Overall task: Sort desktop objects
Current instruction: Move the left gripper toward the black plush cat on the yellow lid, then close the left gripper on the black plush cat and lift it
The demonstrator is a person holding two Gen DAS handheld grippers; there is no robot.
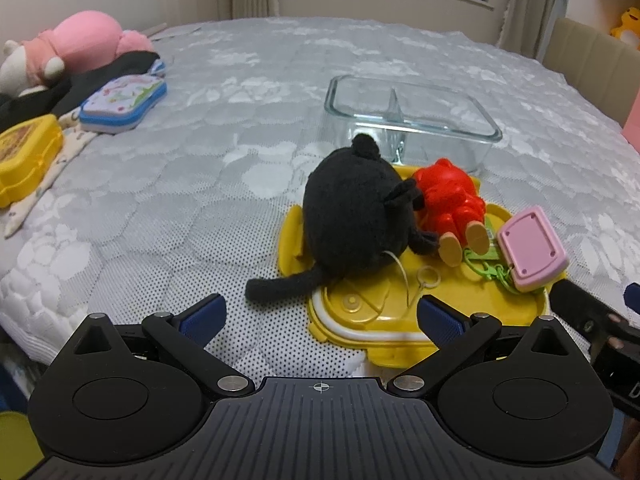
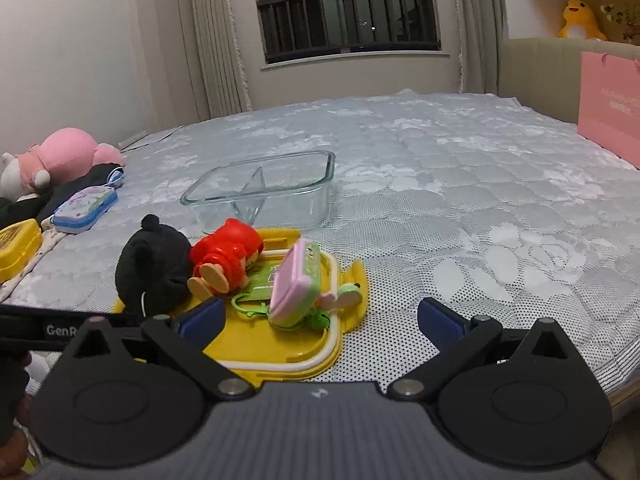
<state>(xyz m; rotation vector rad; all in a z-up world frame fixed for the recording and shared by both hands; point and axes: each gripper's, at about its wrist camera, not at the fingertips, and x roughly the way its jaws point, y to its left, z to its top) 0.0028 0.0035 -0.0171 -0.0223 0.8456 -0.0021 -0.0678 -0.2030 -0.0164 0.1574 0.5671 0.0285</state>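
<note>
left wrist view: left gripper [image 1: 320,316] spread wide, empty, near flat yellow plastic lid [image 1: 360,312] carrying black plush cat [image 1: 356,216], red plastic doll [image 1: 452,200], pink toy phone [image 1: 532,248]; divided clear glass container [image 1: 408,120] just behind. right gripper [image 2: 320,316] likewise wide, empty.

Count, near cluster at 12 o'clock: 1 yellow lid [image 1: 400,312], carrying 1 black plush cat [image 1: 352,208], 1 red figure [image 1: 452,200], 1 pink toy case [image 1: 532,248]. 1 divided glass container [image 1: 412,120], 2 compartments, just past them. At 10 o'clock: 1 pink plush [image 1: 80,44], 1 blue pouch [image 1: 124,104], 1 yellow box [image 1: 28,156]. At 2 o'clock: 1 pink bag [image 2: 610,104], 1 yellow plush [image 2: 580,20].
</note>
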